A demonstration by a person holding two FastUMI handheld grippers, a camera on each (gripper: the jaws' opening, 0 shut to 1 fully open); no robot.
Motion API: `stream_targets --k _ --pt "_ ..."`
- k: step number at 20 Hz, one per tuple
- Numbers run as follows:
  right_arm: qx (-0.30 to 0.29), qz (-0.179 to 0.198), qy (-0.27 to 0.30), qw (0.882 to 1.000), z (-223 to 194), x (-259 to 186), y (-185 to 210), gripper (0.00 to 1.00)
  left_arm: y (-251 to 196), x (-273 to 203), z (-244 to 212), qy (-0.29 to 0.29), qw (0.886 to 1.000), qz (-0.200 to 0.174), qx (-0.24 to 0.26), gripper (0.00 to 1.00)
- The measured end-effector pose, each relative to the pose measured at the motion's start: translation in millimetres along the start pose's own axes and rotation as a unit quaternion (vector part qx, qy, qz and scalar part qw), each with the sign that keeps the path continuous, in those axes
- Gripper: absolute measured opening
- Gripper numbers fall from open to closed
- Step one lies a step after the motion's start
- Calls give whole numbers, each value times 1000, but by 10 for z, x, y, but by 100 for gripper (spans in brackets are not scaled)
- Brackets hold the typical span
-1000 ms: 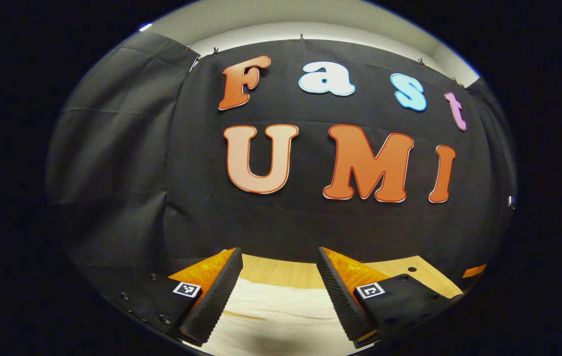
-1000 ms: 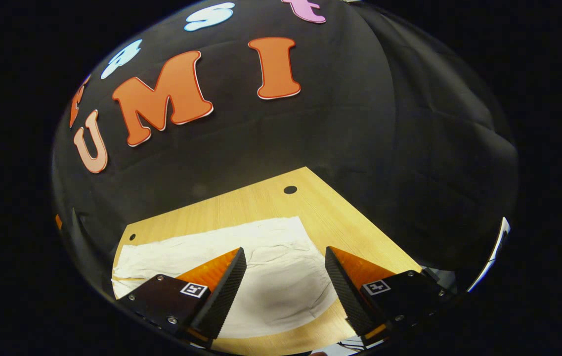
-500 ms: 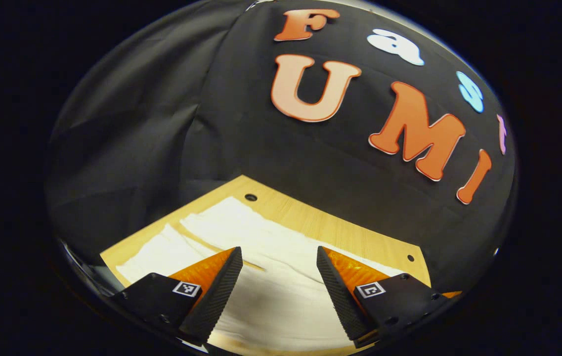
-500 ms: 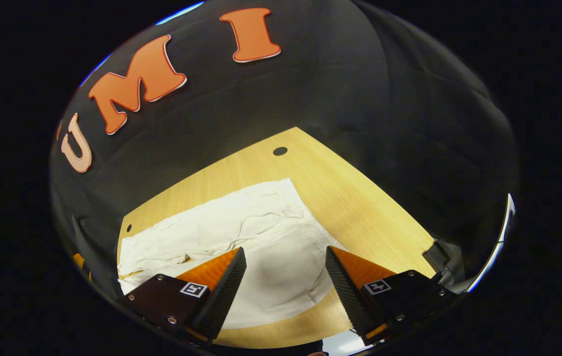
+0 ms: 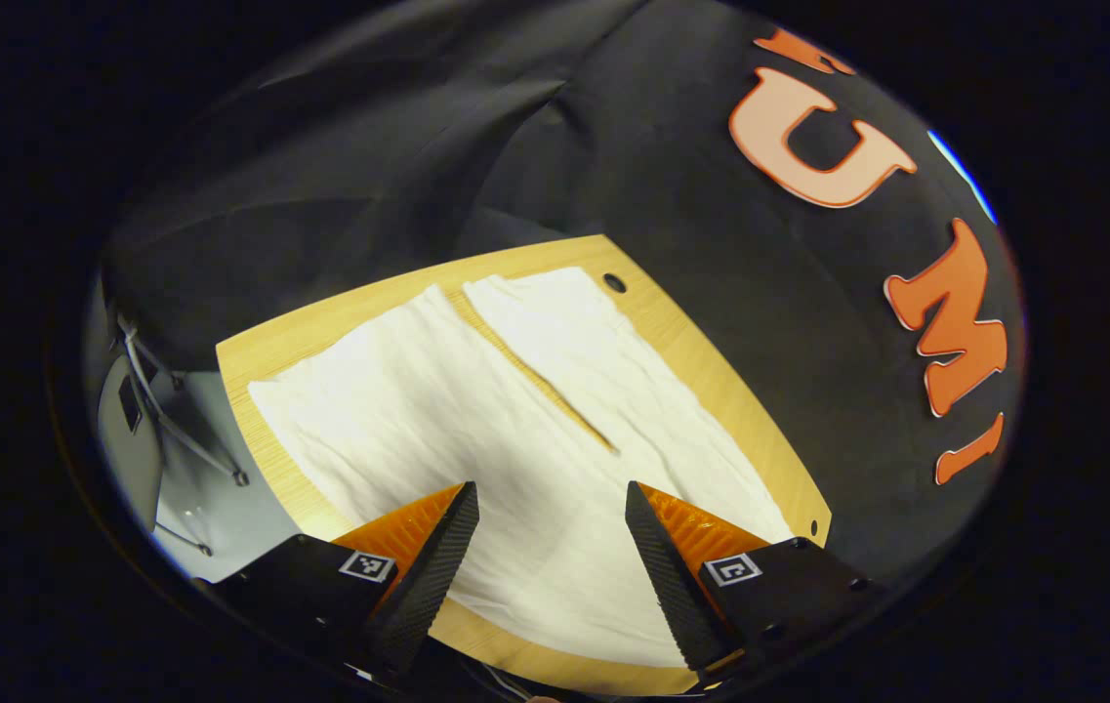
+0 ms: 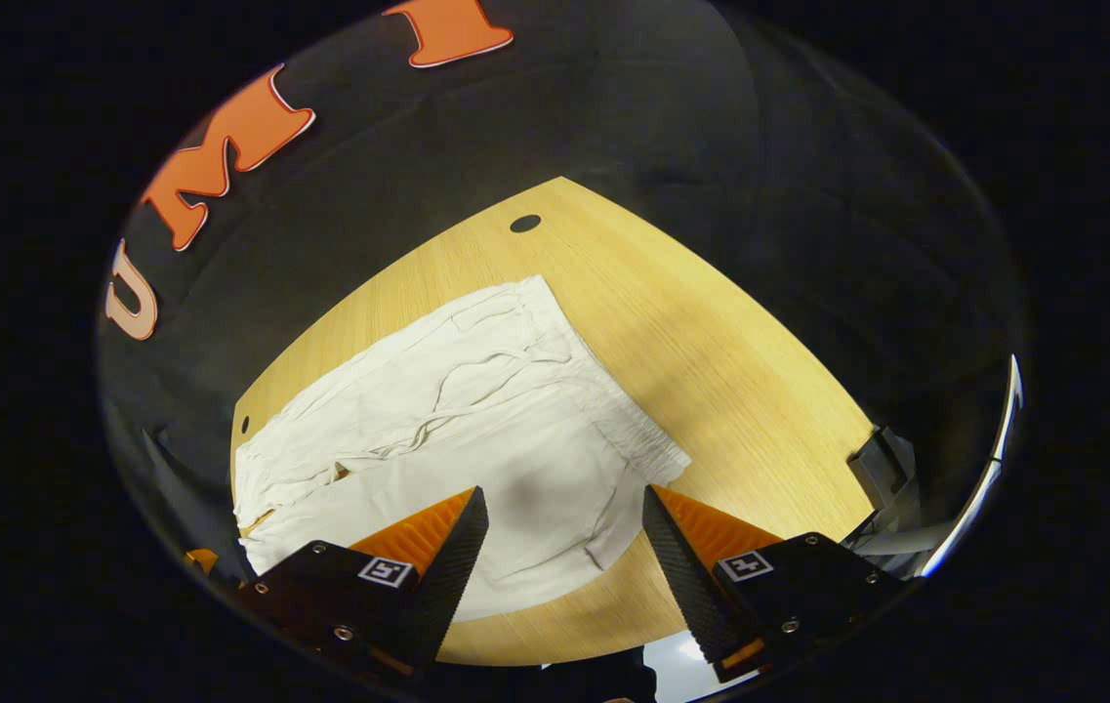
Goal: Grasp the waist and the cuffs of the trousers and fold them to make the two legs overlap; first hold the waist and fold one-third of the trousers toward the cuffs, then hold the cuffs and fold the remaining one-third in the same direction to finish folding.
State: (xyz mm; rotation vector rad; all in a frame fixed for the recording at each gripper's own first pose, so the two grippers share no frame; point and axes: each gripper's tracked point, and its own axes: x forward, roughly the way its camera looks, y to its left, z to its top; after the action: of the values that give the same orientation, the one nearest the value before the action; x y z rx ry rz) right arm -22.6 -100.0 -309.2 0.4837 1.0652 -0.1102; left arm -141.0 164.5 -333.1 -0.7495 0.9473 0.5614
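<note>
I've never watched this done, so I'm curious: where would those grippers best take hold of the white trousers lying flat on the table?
Probably at the two ends. The right gripper, open, hangs above the gathered waistband of the trousers; that edge lies square to the table, so come down from above. The left gripper, open, would likewise drop onto the cuffs.

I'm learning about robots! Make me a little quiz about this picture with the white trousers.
1. True or false: the trousers lie flat with both legs side by side, unfolded.
2. What are the trousers lying on? A) a wooden table B) a bed C) the floor
3. Fill in: the jaws of the left gripper and right gripper are both ____.

Key: 1 true. 2 A, the wooden table. 3 open, holding nothing.
</note>
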Motion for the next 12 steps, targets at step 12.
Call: stream_targets --k 12 --pt "47 -40 63 996 -190 291 -76 95 1561 207 33 70 985 69 -139 99"
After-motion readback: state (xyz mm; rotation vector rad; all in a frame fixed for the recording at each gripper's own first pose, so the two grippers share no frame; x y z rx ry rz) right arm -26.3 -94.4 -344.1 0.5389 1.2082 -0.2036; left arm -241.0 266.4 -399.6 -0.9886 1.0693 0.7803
